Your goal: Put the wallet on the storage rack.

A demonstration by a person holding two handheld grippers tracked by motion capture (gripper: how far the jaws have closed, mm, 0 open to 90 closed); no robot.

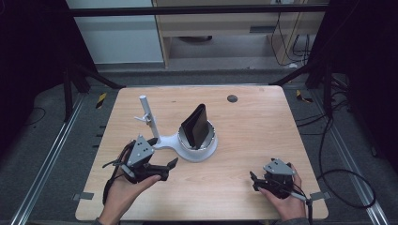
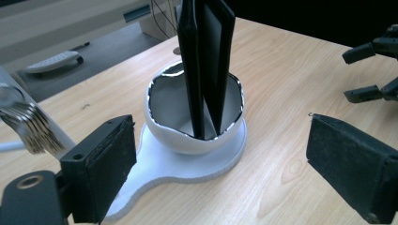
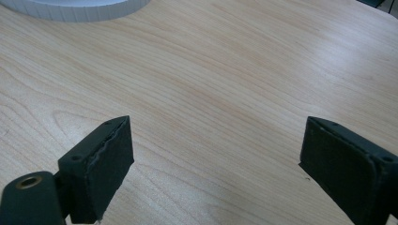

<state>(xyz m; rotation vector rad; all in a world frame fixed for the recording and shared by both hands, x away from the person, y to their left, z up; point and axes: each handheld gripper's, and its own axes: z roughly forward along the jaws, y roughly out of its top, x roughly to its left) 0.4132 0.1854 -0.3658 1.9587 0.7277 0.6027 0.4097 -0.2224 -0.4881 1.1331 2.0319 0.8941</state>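
Left gripper (image 1: 174, 162): held low near table edge, pointing at bowl, jaws spread, nothing between.
Right gripper (image 1: 254, 180): low over light wooden table (image 1: 263, 126), jaws spread, empty.
White round bowl on white flat stand (image 2: 187, 136): table centre.
Black folded wallet (image 2: 206, 61): upright inside bowl.

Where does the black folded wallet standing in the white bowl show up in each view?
High view: the black wallet stands upright in the white bowl, just left of the table's middle.
Left gripper view: the wallet rises at top centre out of the bowl, beyond the open jaws.
Right gripper view: the wallet is not in this picture.
Shared landmark: the white base plate under the bowl.
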